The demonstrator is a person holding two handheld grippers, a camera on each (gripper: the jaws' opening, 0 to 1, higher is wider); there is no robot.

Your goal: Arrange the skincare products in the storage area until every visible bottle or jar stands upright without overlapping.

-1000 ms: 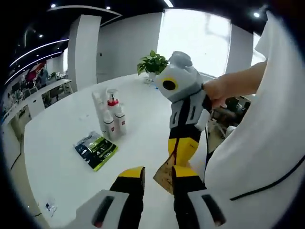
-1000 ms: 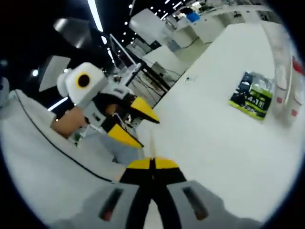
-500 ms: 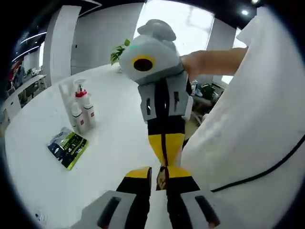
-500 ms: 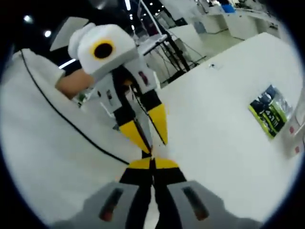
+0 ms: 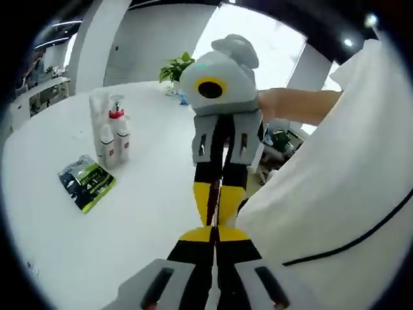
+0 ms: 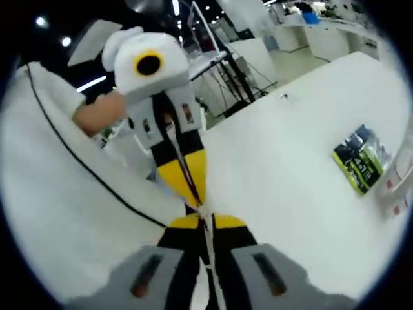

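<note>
Several small white bottles, one with a red pump collar, stand upright in a tight cluster far back on the white table; they blur at the edge of the right gripper view. My left gripper and right gripper meet tip to tip over the table's near edge. A thin flat packet shows edge-on between the right jaws, and both pairs of jaws are pressed together on it. The left gripper faces the right gripper from above.
A green and black sachet pack lies flat in front of the bottles, also seen as the pack. A potted plant stands at the table's far side. A person's hand and white shirt crowd the right.
The two grippers swung into line, tip to tip. The brown packet that hung from the right gripper now sits between the left jaws, which have shut on it.
</note>
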